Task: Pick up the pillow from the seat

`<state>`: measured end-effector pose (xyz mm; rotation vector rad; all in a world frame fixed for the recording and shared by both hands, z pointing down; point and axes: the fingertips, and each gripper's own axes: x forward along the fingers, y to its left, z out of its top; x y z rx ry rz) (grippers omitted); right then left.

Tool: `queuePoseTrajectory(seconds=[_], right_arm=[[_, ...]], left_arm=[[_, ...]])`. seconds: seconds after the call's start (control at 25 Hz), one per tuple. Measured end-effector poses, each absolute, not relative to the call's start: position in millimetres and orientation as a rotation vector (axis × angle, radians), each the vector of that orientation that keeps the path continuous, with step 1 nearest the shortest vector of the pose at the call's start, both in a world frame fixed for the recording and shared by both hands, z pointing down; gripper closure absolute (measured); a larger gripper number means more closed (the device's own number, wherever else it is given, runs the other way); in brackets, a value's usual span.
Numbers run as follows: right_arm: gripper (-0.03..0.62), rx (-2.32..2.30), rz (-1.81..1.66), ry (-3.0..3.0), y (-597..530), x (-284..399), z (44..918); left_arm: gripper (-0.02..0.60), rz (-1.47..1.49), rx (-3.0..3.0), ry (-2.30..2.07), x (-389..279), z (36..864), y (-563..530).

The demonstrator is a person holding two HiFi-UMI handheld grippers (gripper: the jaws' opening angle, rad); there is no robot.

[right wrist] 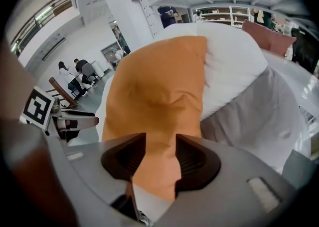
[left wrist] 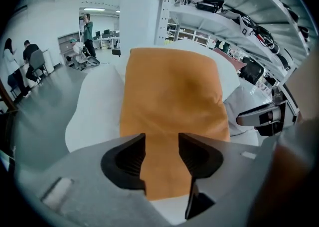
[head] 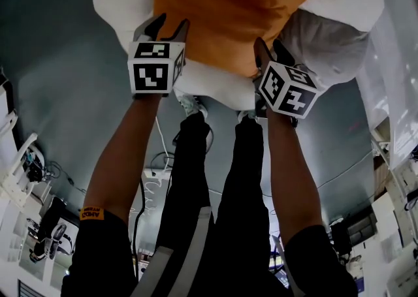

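Orange pillow lies on white seat, just ahead of both claws, its near edge showing betw. each pair of jaws. Left claw is spread wide: in left gripper view the pillow fills the gap of the claw, pads clear of the fabric on both sides. Right claw is likewise spread; in right gripper view the pillow sits betw. its jaws, not pinched. Whether any tip touches the fabric, can't tell. Claws are side by side, apart, both angled down at the pillow's near edge. Grey cushion lies to the right of right claw, against the pillow. Behind the claws: person's forearms and dark-trousered legs over grey floor. Far beyond left claw, bkgd people sit.
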<state>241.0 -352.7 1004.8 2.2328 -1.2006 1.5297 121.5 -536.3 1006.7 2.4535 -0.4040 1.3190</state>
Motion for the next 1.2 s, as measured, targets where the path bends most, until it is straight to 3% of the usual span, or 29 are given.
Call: queuePoseTrajectory(seconds=[0.44, 0.72, 0.96, 1.2], right_arm=[[0.384, 2.232, 1.574, -1.147, -355.0, 247.7, 1043.3], [0.382, 2.223, 1.572, -1.123, -365.9, 249.7, 1057.0], [0.439, 2.207, 1.576, -1.128, -368.6, 248.6, 1059.7], [0.499, 2.203, 1.6, -1.121, -368.9, 247.6, 1066.4]], left_arm=[[0.313, 1.353, 2.439, -0.326, 143.2, 1044.9, -542.5], [0.311, 1.357, 2.443, -0.316, 144.6, 1056.4, -549.8], [0.319, 1.376, 2.435, -0.282, 148.5, 1062.4, -547.6], [0.393, 1.401, 2.415, -0.238, 148.8, 1068.7, -544.9]])
